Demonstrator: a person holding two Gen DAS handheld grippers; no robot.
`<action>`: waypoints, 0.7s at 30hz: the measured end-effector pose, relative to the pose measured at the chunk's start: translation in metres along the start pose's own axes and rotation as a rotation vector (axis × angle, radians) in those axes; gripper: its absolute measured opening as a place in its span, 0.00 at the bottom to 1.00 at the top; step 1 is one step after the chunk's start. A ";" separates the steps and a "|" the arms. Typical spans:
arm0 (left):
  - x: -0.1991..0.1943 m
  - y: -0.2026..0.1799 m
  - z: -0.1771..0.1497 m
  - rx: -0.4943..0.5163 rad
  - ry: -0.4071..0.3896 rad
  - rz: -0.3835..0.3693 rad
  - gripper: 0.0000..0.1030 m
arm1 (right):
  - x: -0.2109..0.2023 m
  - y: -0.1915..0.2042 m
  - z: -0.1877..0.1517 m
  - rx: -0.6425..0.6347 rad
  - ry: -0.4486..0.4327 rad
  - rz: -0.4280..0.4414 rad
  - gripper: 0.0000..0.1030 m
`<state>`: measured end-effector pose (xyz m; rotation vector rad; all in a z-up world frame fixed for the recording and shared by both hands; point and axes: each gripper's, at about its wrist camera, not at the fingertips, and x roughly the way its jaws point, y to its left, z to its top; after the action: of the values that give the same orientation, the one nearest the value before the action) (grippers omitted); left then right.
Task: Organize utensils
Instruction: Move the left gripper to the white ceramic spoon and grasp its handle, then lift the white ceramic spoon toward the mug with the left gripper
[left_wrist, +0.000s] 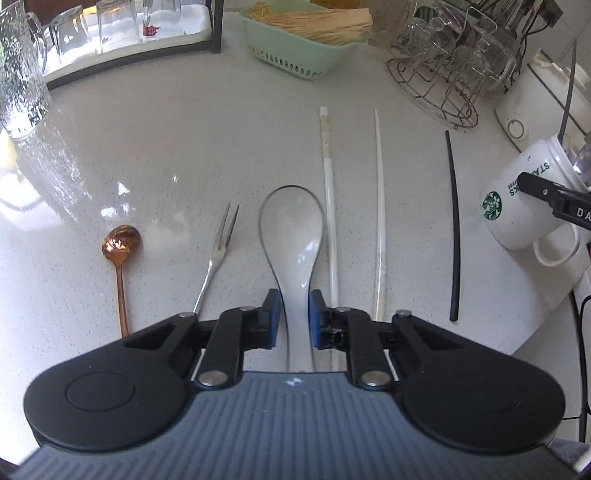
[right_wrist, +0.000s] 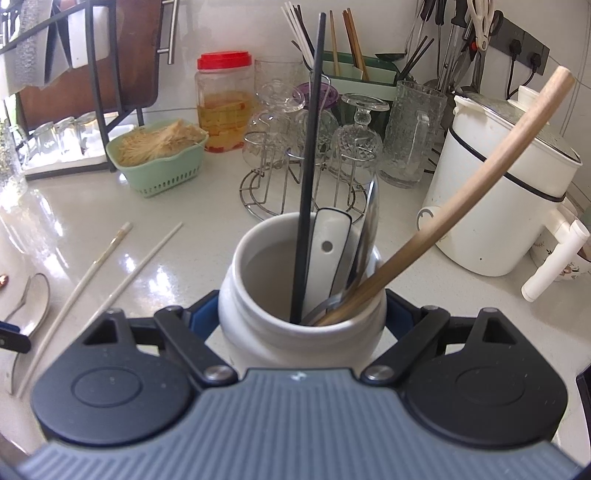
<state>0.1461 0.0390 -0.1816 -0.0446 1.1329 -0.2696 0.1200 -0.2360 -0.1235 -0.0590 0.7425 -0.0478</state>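
Observation:
A white ceramic spoon lies on the pale counter, handle toward me. My left gripper straddles that handle, its blue pads touching both sides. In a row beside it lie a copper spoon, a small fork, two white chopsticks and a black chopstick. My right gripper is shut on a white Starbucks mug, seen tilted at the right in the left wrist view. The mug holds a black chopstick, a white-handled utensil, a metal spoon and a wooden handle.
At the back stand a green basket of sticks, a wire rack of glasses, a glass pitcher and a black shelf with upturned glasses. A white kettle and a red-lidded jar stand near the mug.

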 end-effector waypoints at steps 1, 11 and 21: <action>0.001 -0.002 0.001 0.001 0.000 0.009 0.18 | 0.000 0.000 0.000 -0.001 -0.002 0.000 0.89; -0.008 -0.005 0.016 -0.053 -0.003 -0.008 0.17 | -0.002 -0.002 -0.004 -0.004 -0.024 0.004 0.89; -0.012 0.004 0.030 -0.298 0.050 -0.159 0.17 | -0.005 -0.002 -0.006 -0.007 -0.043 0.006 0.89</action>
<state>0.1695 0.0428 -0.1586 -0.3946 1.2142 -0.2423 0.1124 -0.2375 -0.1245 -0.0637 0.6994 -0.0379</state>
